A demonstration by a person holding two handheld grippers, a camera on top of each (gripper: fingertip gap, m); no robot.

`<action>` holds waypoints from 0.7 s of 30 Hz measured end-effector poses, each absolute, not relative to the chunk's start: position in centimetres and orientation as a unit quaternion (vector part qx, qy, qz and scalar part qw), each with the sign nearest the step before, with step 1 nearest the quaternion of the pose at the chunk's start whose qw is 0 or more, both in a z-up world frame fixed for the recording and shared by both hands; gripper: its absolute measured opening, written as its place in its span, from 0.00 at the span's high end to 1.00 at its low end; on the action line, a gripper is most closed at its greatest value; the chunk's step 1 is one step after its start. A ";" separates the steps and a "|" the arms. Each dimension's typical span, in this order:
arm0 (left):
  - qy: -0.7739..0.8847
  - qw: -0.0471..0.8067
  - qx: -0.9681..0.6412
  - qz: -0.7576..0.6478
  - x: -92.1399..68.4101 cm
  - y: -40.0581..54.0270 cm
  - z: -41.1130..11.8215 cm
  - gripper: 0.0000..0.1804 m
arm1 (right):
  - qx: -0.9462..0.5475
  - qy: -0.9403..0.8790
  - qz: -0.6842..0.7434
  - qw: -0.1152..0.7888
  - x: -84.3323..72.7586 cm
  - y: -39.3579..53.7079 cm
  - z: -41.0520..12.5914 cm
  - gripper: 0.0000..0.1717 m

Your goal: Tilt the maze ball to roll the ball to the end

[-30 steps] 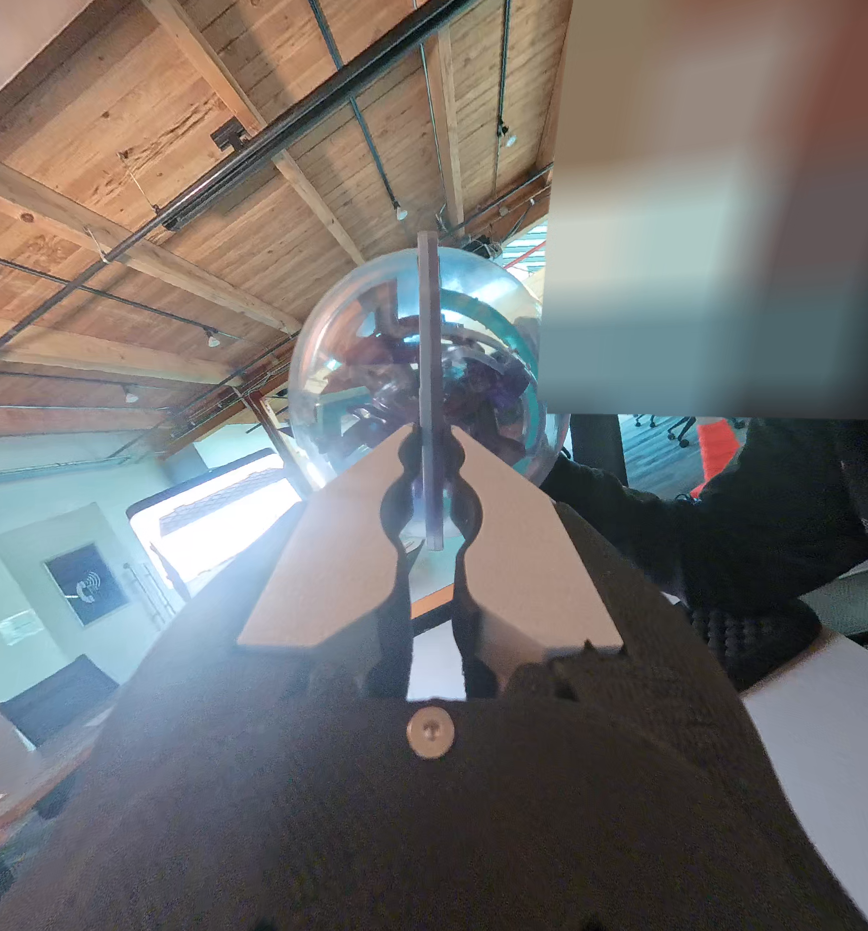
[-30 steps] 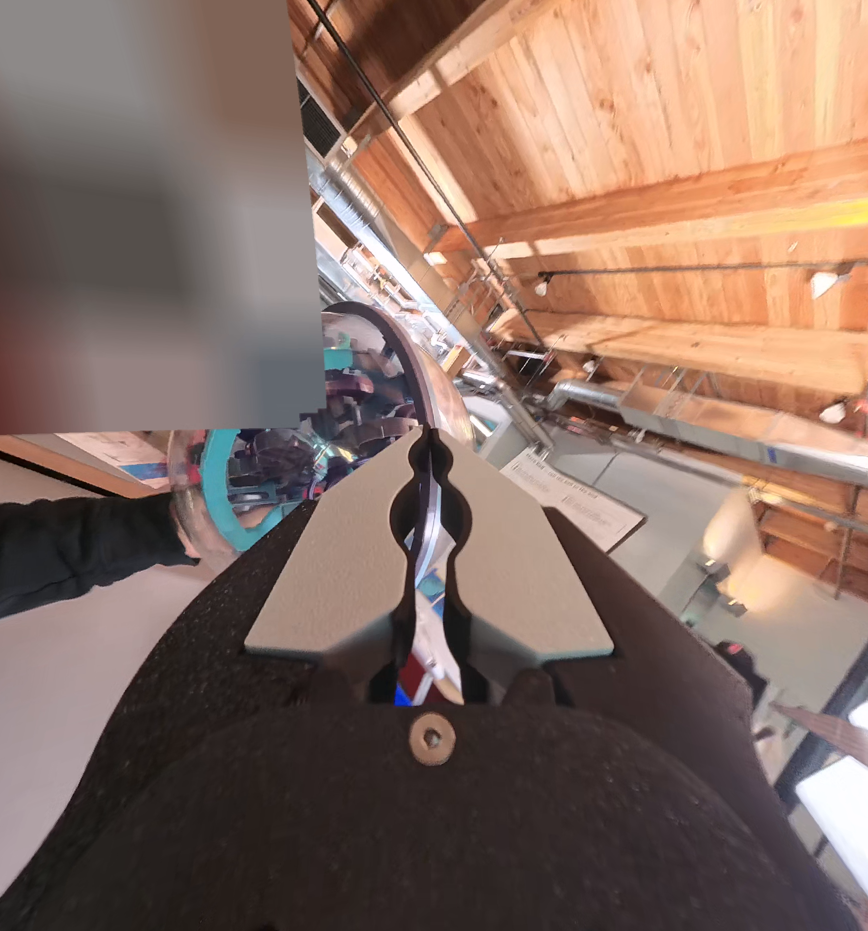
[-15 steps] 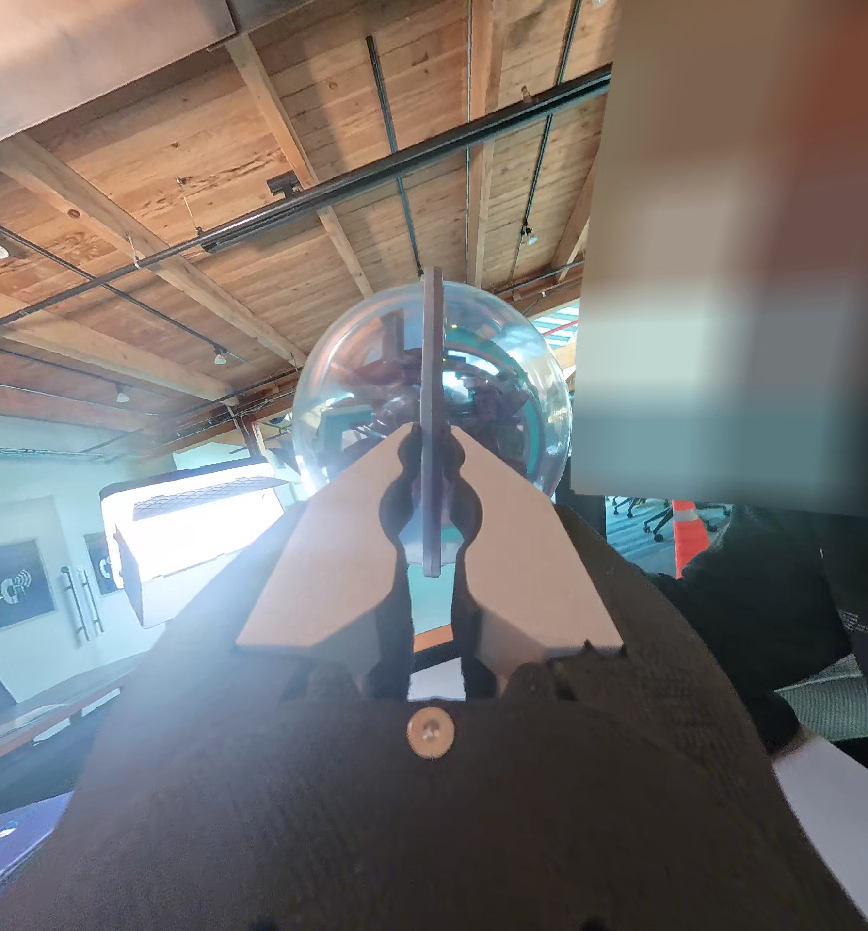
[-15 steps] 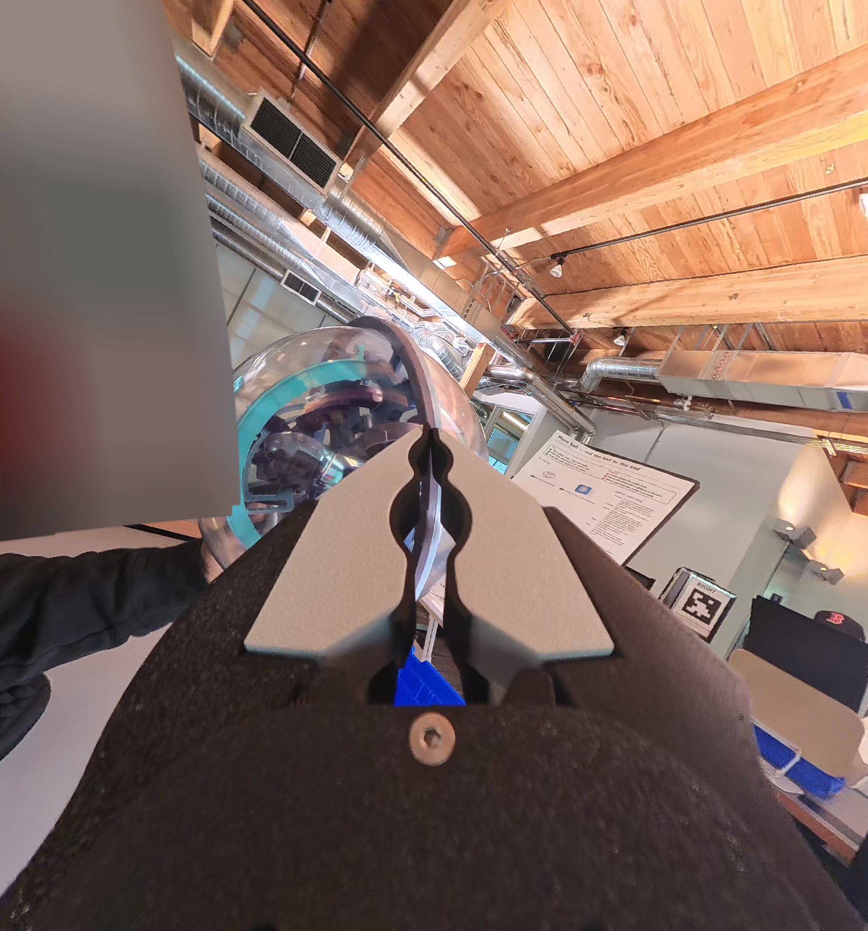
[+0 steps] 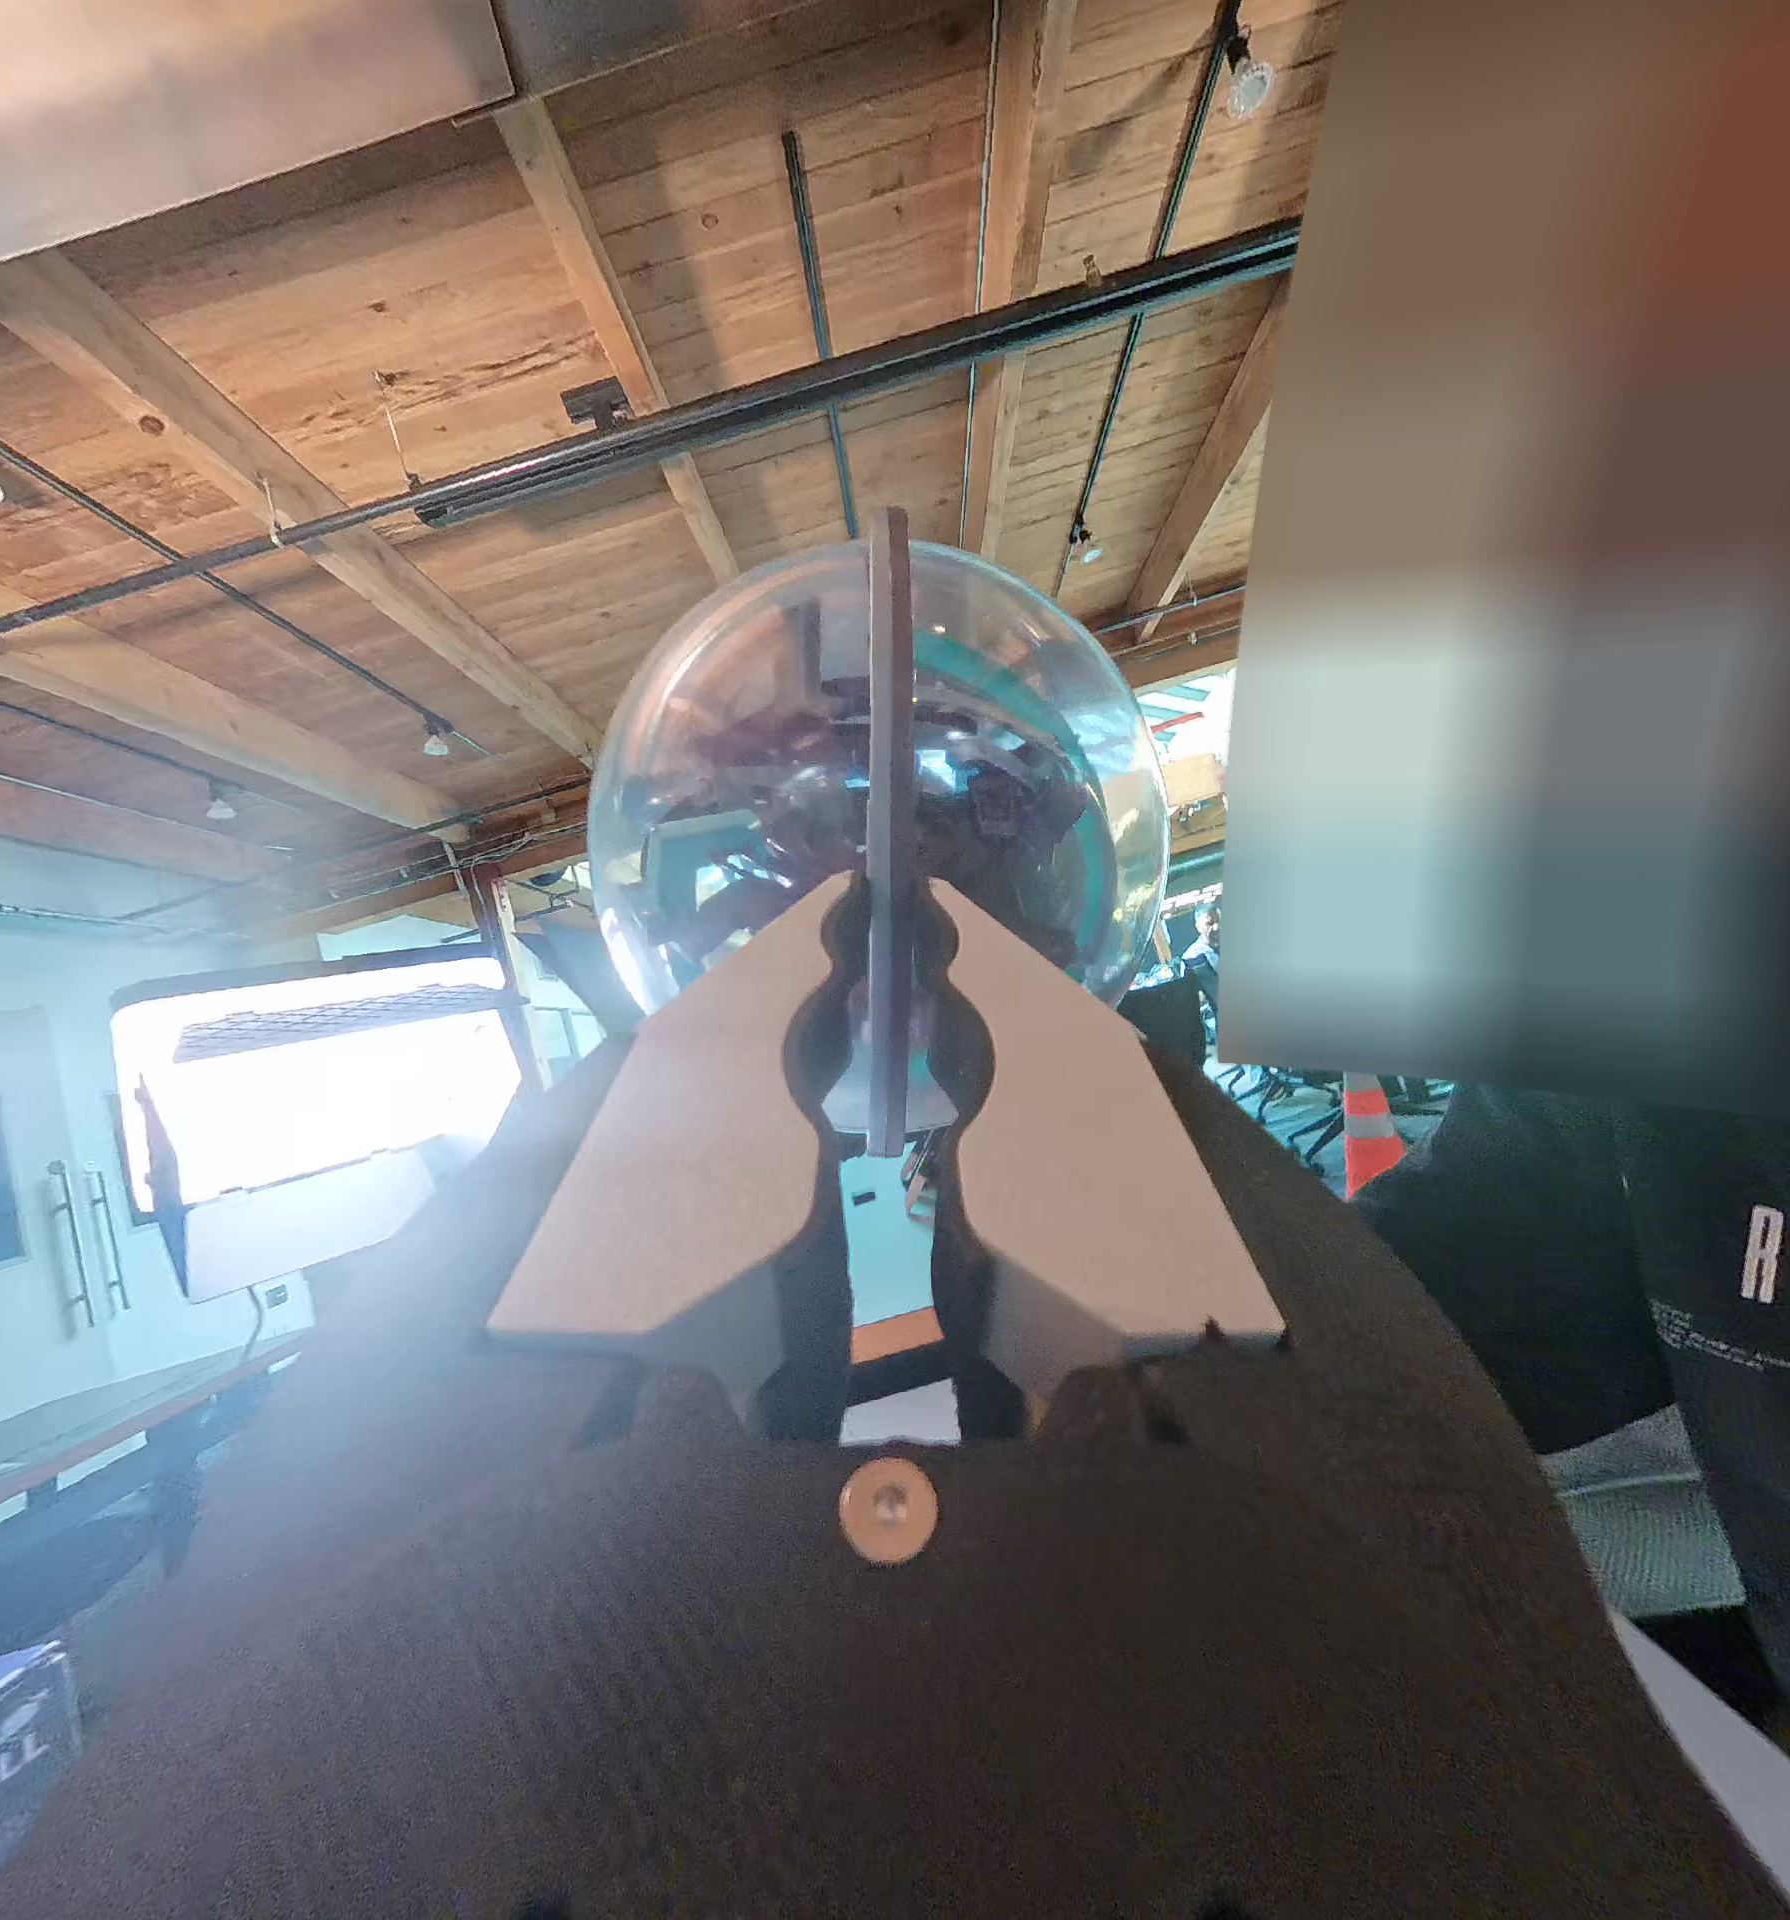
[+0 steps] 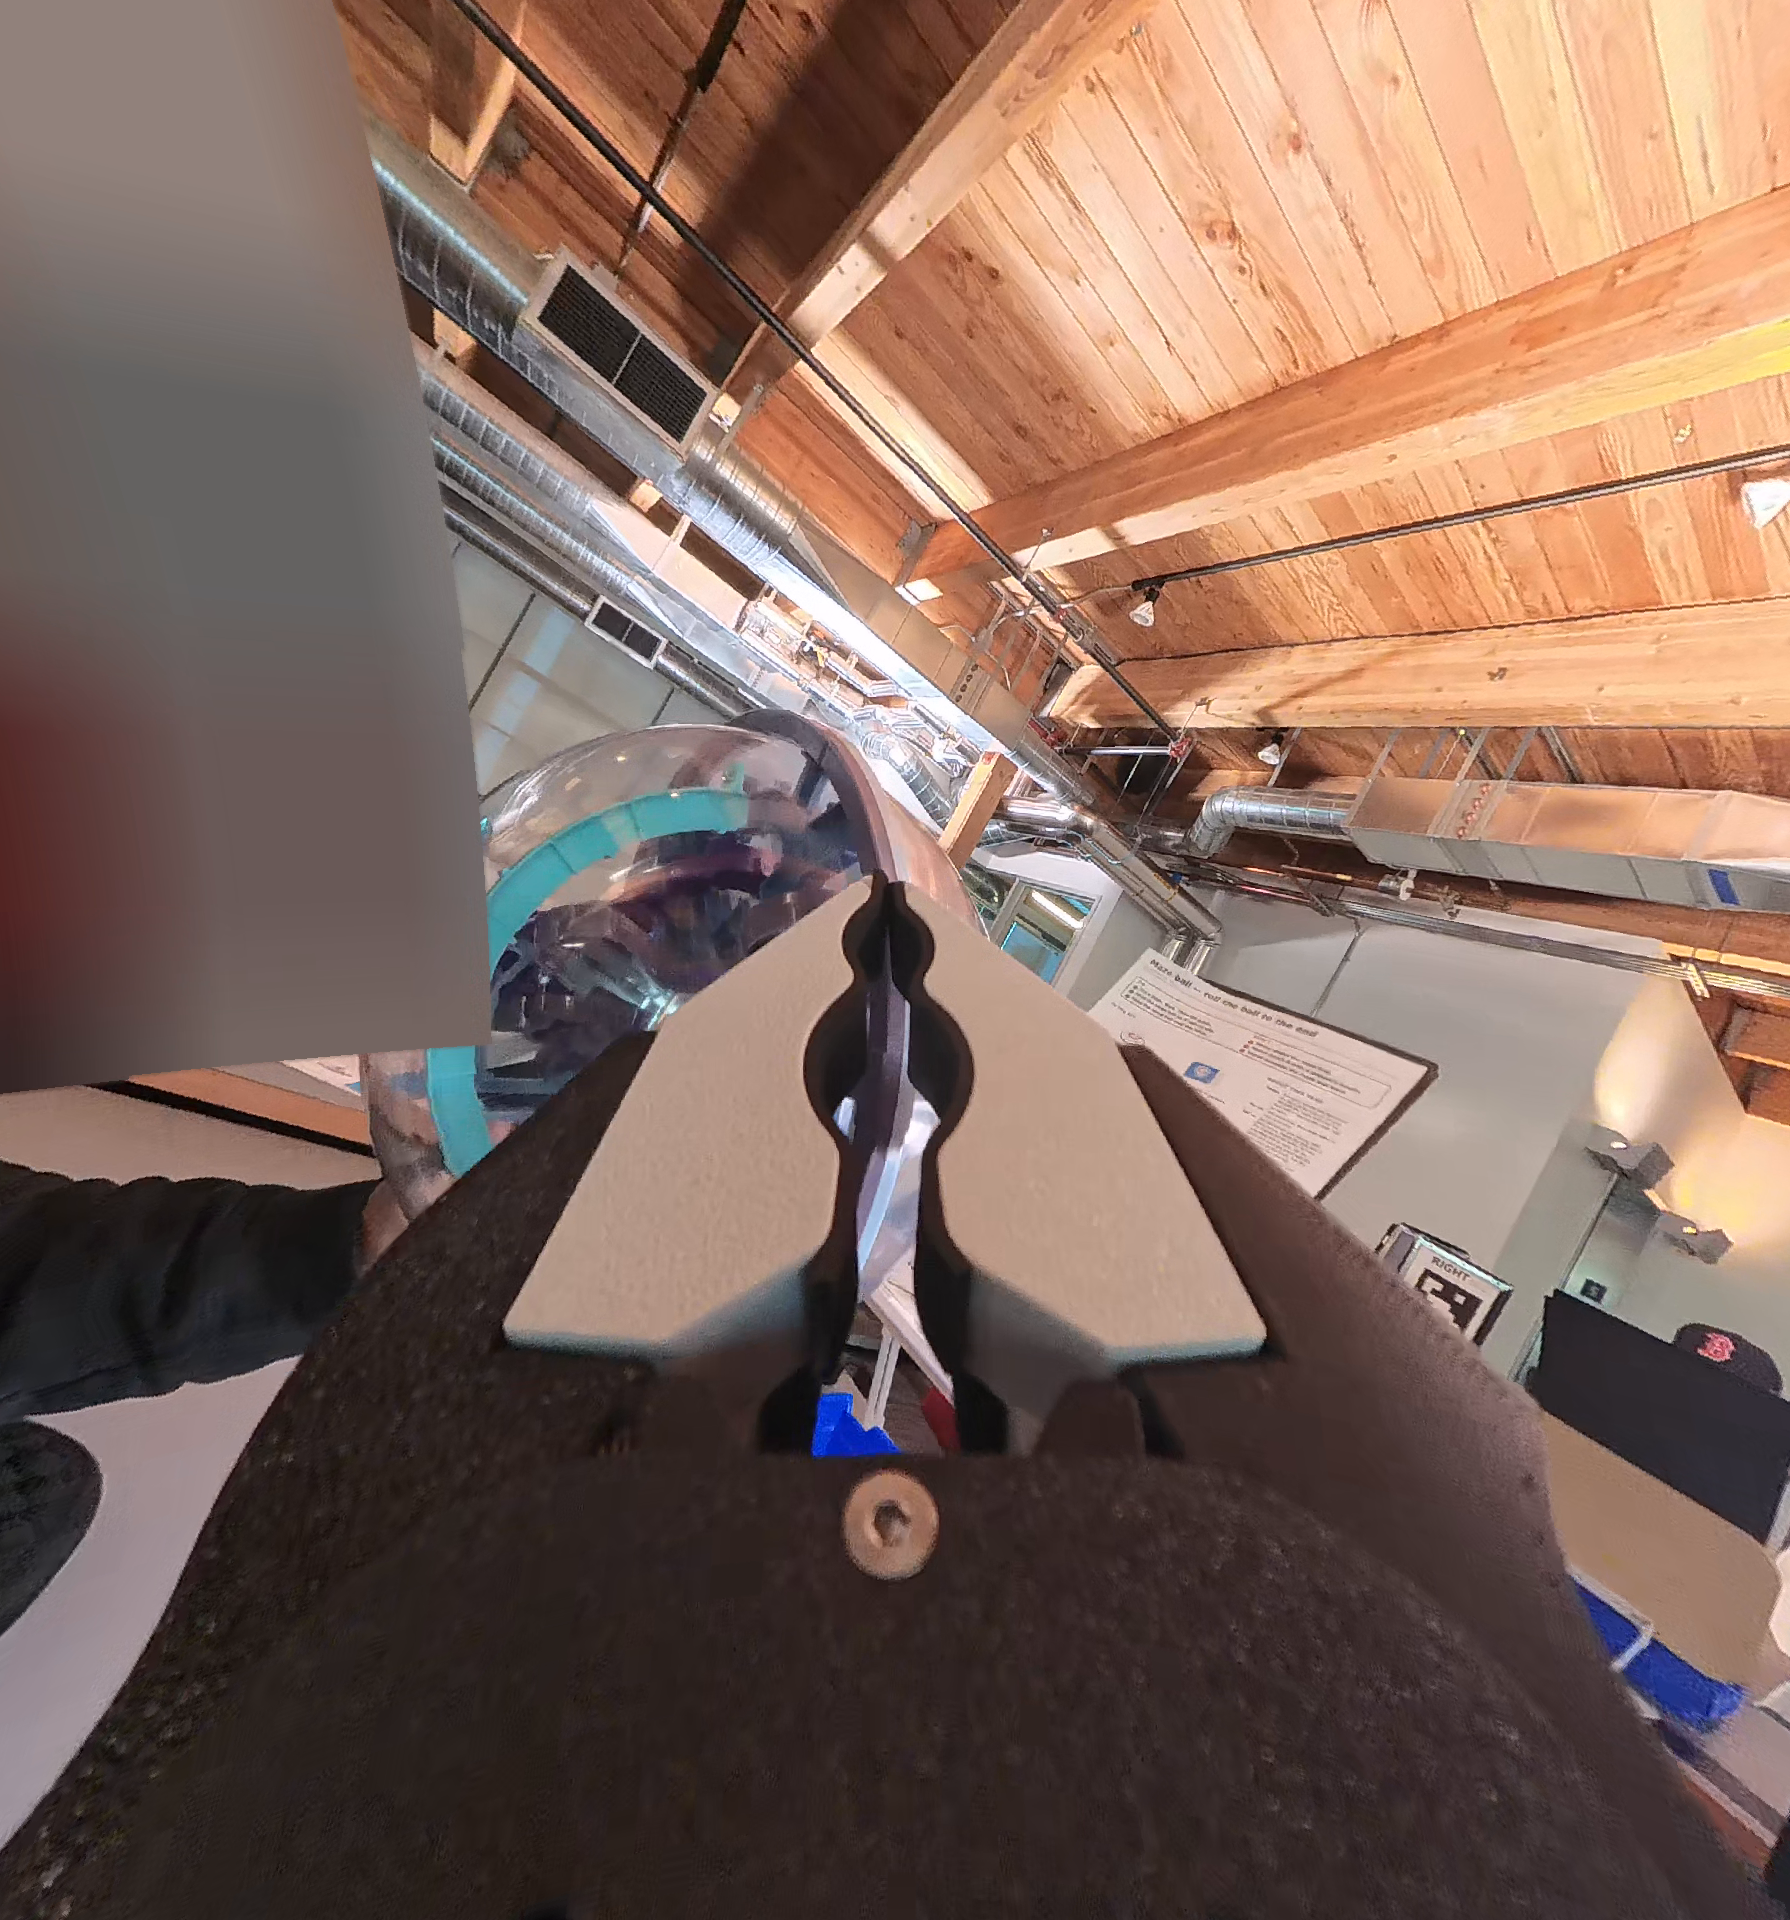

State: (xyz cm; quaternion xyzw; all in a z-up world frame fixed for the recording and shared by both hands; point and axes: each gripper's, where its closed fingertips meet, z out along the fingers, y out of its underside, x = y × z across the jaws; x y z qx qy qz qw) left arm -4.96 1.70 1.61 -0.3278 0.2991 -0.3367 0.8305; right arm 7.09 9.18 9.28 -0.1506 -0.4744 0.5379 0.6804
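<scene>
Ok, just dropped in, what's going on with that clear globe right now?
A person is holding the maze ball up in the air with a pair of handheld tongs, both views looking up at the wooden ceiling. The left tongs are clamped on the dark flat ring that runs around the clear sphere, and the right tongs pinch the same ring from another side. Teal and purple tracks show inside. The small ball inside cannot be made out, so progress through the maze is unclear.
</scene>
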 end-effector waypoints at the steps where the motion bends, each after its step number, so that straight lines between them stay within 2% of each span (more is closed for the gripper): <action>1: 0.294 0.831 -0.327 -0.341 -4.8 1.5 1.6 0.96 | -0.151 -0.478 0.536 0.679 7.2 8.9 9.4 1.00; 12: 0.255 0.819 -0.347 -0.380 -2.6 0.0 0.0 0.97 | -0.171 -0.488 0.535 0.669 8.4 7.0 9.3 1.00; 21: 0.222 0.804 -0.386 -0.395 -2.2 -1.1 -1.9 0.97 | -0.195 -0.463 0.585 0.636 8.6 6.7 7.1 1.00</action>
